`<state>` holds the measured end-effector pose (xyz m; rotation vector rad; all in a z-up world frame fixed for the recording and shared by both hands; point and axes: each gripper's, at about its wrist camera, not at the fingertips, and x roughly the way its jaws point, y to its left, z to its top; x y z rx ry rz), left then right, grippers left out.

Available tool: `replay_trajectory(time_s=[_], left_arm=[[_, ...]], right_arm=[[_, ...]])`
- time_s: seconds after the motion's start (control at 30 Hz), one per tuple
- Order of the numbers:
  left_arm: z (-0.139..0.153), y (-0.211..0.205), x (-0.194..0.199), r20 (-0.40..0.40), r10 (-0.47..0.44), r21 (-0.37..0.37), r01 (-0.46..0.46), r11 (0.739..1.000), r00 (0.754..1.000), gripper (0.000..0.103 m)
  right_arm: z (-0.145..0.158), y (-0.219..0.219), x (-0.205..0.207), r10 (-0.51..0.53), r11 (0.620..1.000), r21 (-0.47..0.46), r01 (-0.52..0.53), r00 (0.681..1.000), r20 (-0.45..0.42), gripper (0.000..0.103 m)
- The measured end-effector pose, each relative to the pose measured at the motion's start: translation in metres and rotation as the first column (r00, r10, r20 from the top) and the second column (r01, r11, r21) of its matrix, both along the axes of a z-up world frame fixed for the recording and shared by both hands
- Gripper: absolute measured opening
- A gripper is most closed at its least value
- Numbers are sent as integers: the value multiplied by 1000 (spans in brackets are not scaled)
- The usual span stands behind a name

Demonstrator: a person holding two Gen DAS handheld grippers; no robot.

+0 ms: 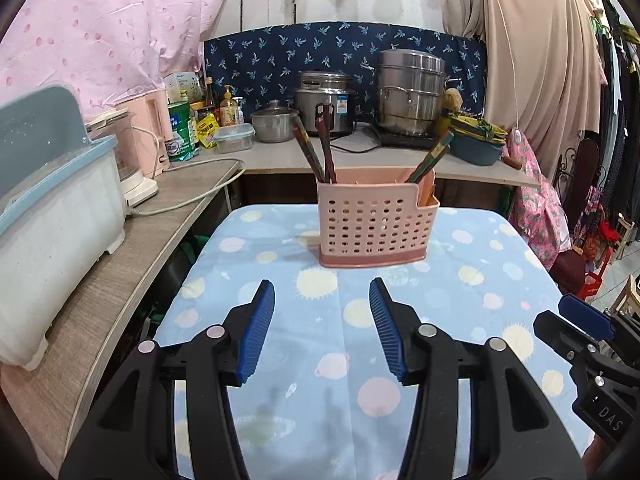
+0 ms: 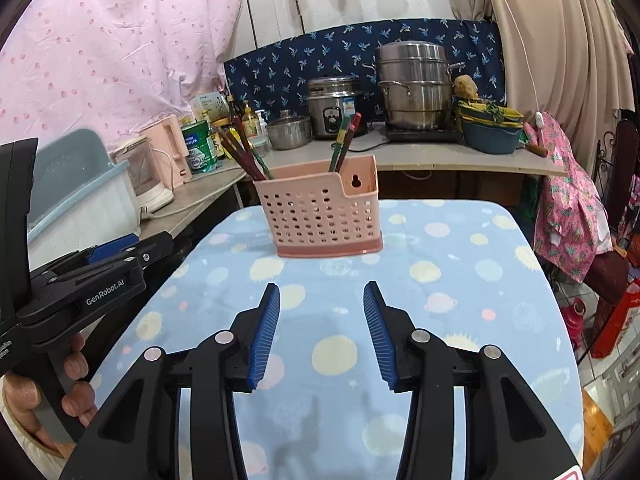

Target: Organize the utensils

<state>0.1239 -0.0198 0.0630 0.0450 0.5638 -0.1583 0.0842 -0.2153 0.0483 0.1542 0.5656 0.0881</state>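
A pink perforated utensil holder (image 1: 376,224) stands upright at the far end of the table with the blue dotted cloth (image 1: 320,360); it also shows in the right wrist view (image 2: 324,216). Dark red chopsticks (image 1: 316,148) lean in its left compartment and a green-red pair (image 1: 430,158) in its right one; the right wrist view shows them too (image 2: 244,152) (image 2: 344,142). My left gripper (image 1: 322,292) is open and empty, short of the holder. My right gripper (image 2: 322,294) is open and empty, beside the left.
A counter (image 1: 360,156) behind the table carries steel pots (image 1: 412,92), a rice cooker (image 1: 326,104), bottles and a blue basin (image 1: 476,148). A white-and-blue dish box (image 1: 48,220) and a pink kettle (image 1: 150,132) stand on the left shelf. Clothes hang at the right.
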Motion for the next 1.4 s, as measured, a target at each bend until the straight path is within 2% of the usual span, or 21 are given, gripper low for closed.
replay_trajectory(time_s=[0.13, 0.2, 0.27, 0.6, 0.73, 0.8, 1.4], left_arm=[[-7, 1, -10, -13, 3, 16, -2, 1000, 1000, 51], [-9, 2, -16, -14, 7, 21, -7, 1000, 1000, 58], [-11, 2, -20, -14, 15, 27, -14, 1000, 1000, 62], [-25, 0, -38, -34, 11, 60, -9, 998, 999, 73], [-29, 0, -43, -42, 11, 68, -8, 998, 999, 80], [-31, 1, -45, -49, 18, 67, -14, 998, 999, 87], [-37, 2, -52, -65, 24, 69, -19, 997, 998, 92]], right_arm=[[-6, 2, -11, -3, 1000, 5, 3, 1000, -20, 49], [-9, 4, -15, -3, 1000, -1, 3, 1000, -25, 50], [-11, 6, -18, -6, 1000, -10, 6, 1000, -28, 53], [-16, 9, -31, -24, 999, -29, 23, 999, -39, 64], [-16, 9, -33, -33, 999, -40, 32, 999, -43, 70], [-17, 10, -34, -43, 998, -53, 40, 998, -44, 73], [-21, 5, -39, -91, 994, -63, 88, 995, -46, 83]])
